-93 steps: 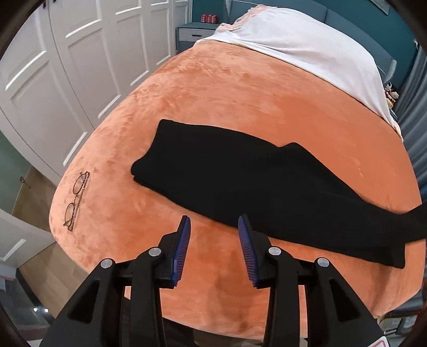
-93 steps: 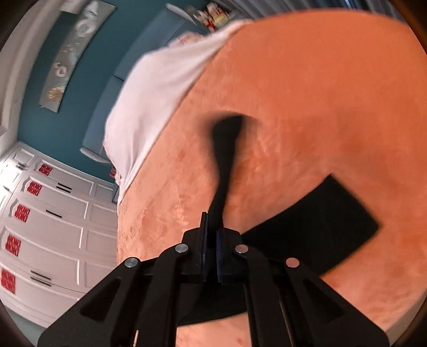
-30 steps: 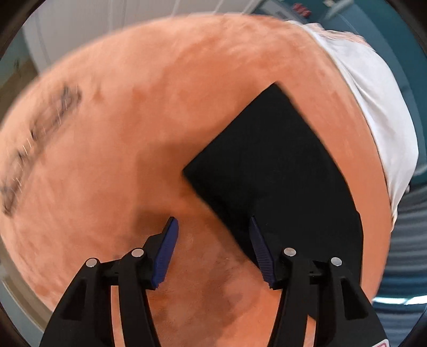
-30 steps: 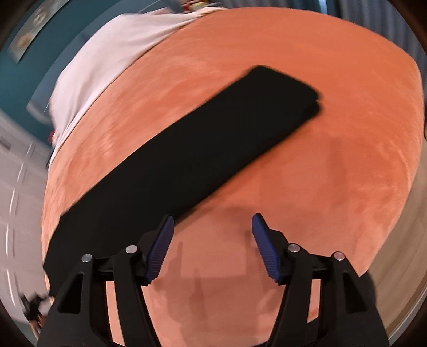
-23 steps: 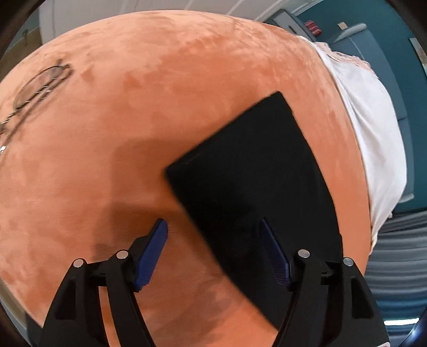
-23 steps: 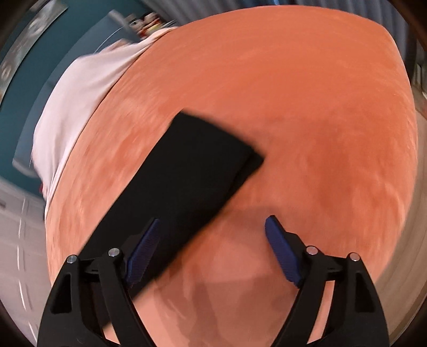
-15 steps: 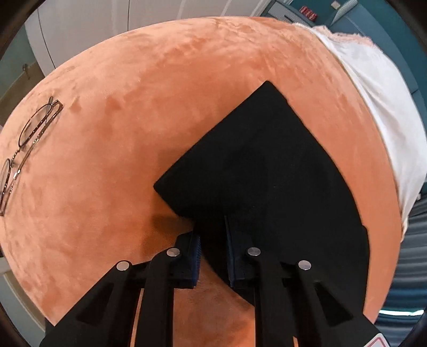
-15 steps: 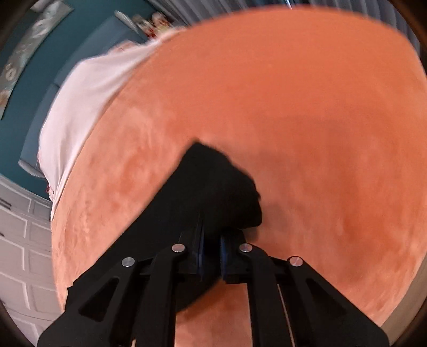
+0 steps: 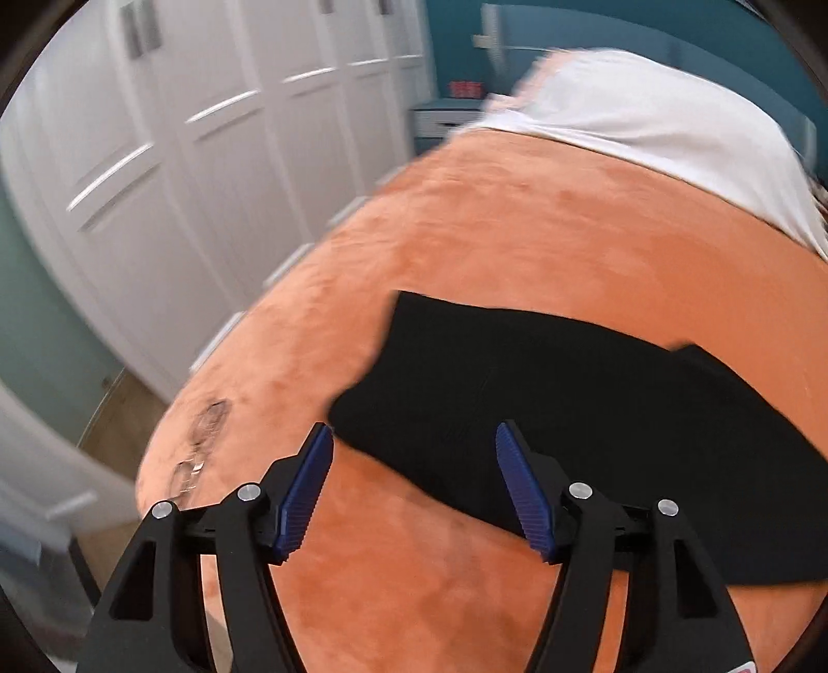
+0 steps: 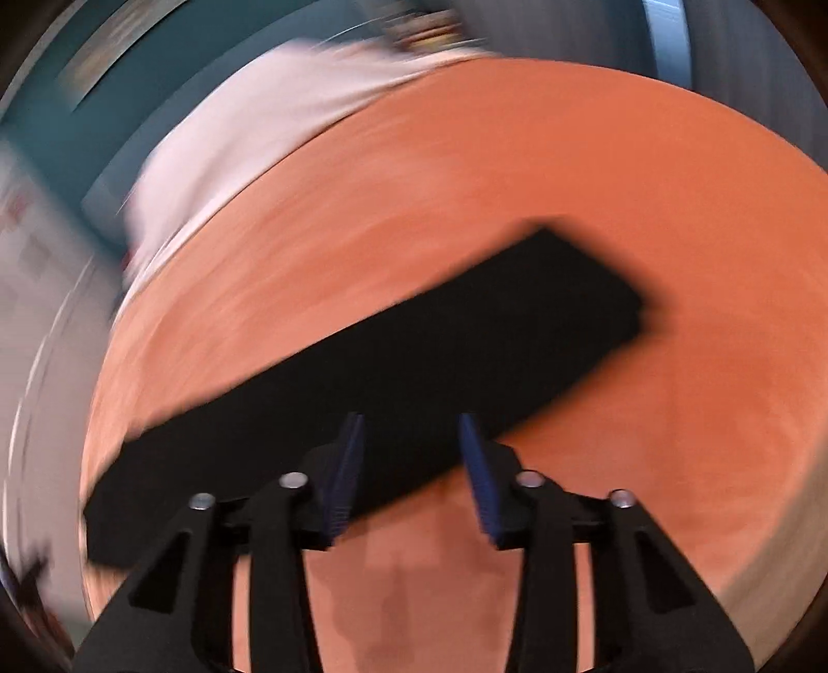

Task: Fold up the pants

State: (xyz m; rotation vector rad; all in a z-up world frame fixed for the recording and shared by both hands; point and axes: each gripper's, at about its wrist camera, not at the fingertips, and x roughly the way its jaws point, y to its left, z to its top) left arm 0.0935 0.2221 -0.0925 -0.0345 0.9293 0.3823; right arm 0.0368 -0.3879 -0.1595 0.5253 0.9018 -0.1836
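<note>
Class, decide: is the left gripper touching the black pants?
Apart. In the left wrist view, the left gripper hangs open above the pants, nothing between its pads.

You are working in a home bedroom: a bed (image 9: 569,217) under an orange plush blanket (image 9: 414,595), white bedding (image 9: 647,114) at its head, panelled white wardrobe doors (image 9: 181,171) along one side, teal walls (image 9: 595,26) behind, and a small bedside cabinet (image 9: 440,116) (blurred) in the corner.

Left hand-held gripper (image 9: 414,481) and right hand-held gripper (image 10: 411,468) angled downward, jaws just opened, empty.
</note>
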